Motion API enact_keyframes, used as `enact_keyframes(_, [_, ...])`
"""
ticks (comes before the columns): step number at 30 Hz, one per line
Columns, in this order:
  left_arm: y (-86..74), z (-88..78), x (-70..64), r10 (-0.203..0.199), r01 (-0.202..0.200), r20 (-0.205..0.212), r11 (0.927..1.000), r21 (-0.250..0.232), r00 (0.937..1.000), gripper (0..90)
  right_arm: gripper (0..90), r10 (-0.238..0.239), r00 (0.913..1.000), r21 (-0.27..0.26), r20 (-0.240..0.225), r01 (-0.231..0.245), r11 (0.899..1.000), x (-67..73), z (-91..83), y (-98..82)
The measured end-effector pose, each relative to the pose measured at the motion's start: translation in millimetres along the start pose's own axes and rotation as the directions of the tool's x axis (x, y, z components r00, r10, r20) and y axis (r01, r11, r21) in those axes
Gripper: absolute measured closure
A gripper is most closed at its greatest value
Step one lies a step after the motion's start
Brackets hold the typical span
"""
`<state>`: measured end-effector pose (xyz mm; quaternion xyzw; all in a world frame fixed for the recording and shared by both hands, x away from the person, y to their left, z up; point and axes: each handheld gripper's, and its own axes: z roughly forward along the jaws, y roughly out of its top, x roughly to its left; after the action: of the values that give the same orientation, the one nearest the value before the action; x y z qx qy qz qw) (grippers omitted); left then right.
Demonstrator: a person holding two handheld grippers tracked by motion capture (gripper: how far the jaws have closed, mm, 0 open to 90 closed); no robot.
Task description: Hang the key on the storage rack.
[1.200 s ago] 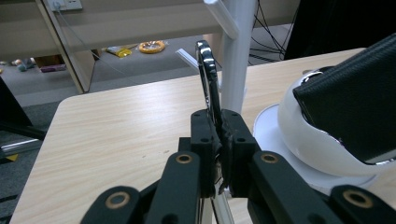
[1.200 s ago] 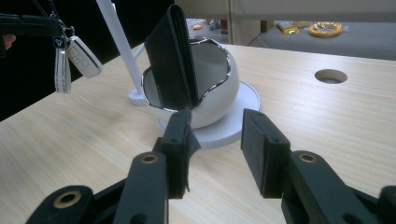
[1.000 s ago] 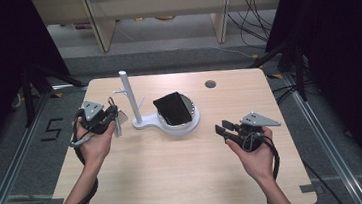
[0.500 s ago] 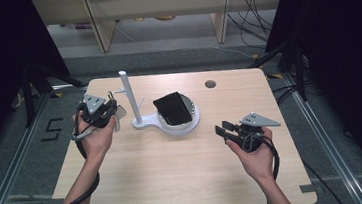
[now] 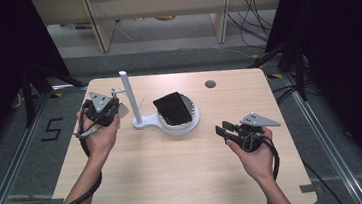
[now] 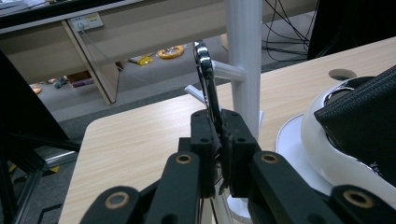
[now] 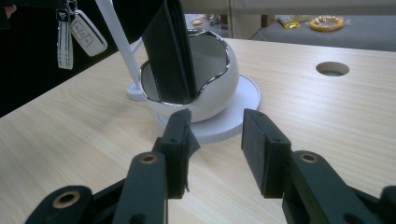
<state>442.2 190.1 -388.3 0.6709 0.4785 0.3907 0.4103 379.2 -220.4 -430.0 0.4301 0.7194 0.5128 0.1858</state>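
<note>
**Keys held by the white pole**

The right gripper (image 7: 215,140) gaped over the table's (image 5: 176,183) near right part, holding nothing. The left gripper (image 6: 219,135) pinched one key ring (image 6: 204,70) beside the pole (image 5: 131,99); the keys (image 7: 77,35) dangled, partly cut off. One wallet (image 5: 173,108) stood in one bowl (image 7: 219,93).

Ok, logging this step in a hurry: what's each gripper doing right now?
Left gripper: shut on the key ring, beside the white stand.
Right gripper: open, holding nothing, pointed at the white bowl with the black wallet.
</note>
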Motion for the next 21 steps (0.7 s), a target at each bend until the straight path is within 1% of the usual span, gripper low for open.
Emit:
enact_keyframes(4, [0.8,0.2,-2.1,0.019,-0.019,-0.003,0.9998,0.005,0.9998,84.4,63.5,-0.003,1.0,-0.004,0.008,0.003,1.0,-0.3,0.9,-0.5])
enact_keyframes(5, [1.1,0.4,-2.7,0.024,-0.024,-0.006,0.9997,0.005,0.9997,84.3,63.5,0.0,1.0,-0.001,0.002,0.0,1.0,-0.4,1.3,-0.6])
enact_keyframes(6, [1.3,0.5,-3.1,0.024,-0.024,-0.008,0.9997,0.004,0.9997,84.3,63.5,0.019,0.9998,0.007,-0.008,-0.019,1.0,0.1,1.5,-0.9])
enact_keyframes(8, [1.5,0.7,-3.0,0.023,-0.023,-0.007,0.9997,0.005,0.9997,84.3,63.5,0.022,0.9997,0.008,-0.013,-0.022,1.0,0.1,1.6,-1.0])
enact_keyframes(9, [1.4,0.8,-2.8,0.024,-0.024,-0.006,0.9997,0.007,0.9997,84.3,63.5,0.041,0.9991,0.009,-0.01,-0.041,0.999,1.7,1.4,-1.2])
enact_keyframes(10, [1.2,0.9,-2.5,0.026,-0.026,-0.006,0.9996,0.009,0.9996,84.3,63.5,0.039,0.9991,-0.002,-0.015,-0.039,0.999,1.2,2.4,-1.6])
enact_keyframes(11, [0.8,1.1,-2.6,0.029,-0.029,-0.006,0.9995,0.01,0.9996,84.2,63.5,0.063,0.9979,0.006,-0.013,-0.063,0.998,3.3,1.6,-1.6])
enact_keyframes(14, [-0.3,1.2,-3.1,0.043,-0.043,-0.009,0.999,0.012,0.999,84.2,63.3,0.06,0.9981,0.007,-0.014,-0.06,0.998,3.1,2.2,-1.6])
enact_keyframes(16, [-1.3,1.9,-3.7,0.041,-0.041,-0.003,0.9991,0.01,0.9992,83.7,63.1,0.014,0.9999,0.007,-0.001,-0.014,1.0,0.1,2.4,-1.5])
enact_keyframes(17, [-1.8,2.4,-3.7,0.043,-0.043,-0.003,0.999,0.01,0.9991,83.3,63.1,0.018,0.9998,0.006,-0.009,-0.018,1.0,0.2,3.6,-2.2])
enact_keyframes(18, [-2.1,2.5,-3.8,0.044,-0.044,-0.002,0.999,0.011,0.999,82.9,63.1,0.034,0.9994,0.007,-0.01,-0.034,0.999,1.5,4.1,-3.1])
enact_keyframes(19, [-2.4,2.7,-3.8,0.045,-0.045,0.002,0.9989,0.01,0.999,82.4,63.0,0.013,0.9999,0.008,-0.01,-0.013,1.0,0.1,4.1,-2.8])
enact_keyframes(21, [-2.7,2.7,-3.8,0.056,-0.056,0.005,0.9984,0.005,0.9984,82.0,63.0,0.008,1.0,0.019,-0.002,-0.008,1.0,0.0,3.5,-2.5])
